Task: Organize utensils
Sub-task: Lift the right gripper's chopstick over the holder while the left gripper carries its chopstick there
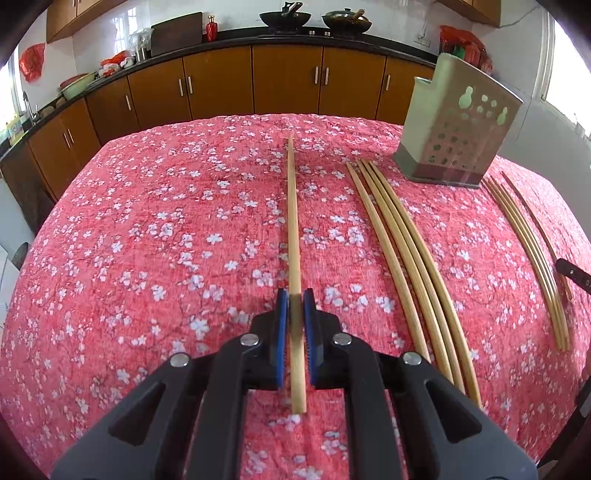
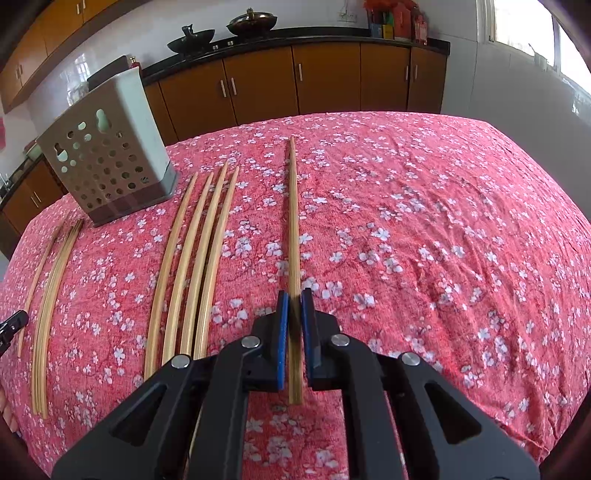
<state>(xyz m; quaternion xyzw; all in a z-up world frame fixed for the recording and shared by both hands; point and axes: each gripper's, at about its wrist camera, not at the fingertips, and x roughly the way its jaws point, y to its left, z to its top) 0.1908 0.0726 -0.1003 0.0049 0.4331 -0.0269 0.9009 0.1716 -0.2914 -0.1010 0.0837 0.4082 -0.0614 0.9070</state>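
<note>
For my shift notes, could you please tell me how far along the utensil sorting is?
Nothing visibly done: no chopstick tops show above the holder. In hand: the left gripper and the right gripper each clamp one chopstick. Left: two bundles lie on the tablecloth.

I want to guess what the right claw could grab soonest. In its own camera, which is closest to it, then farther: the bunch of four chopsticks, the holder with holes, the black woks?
1. Bunch of four chopsticks: just left of the right claw, on the tablecloth.
2. Holder with holes: farther back, far left on the table.
3. Black woks: farthest, on the counter behind the table.
</note>
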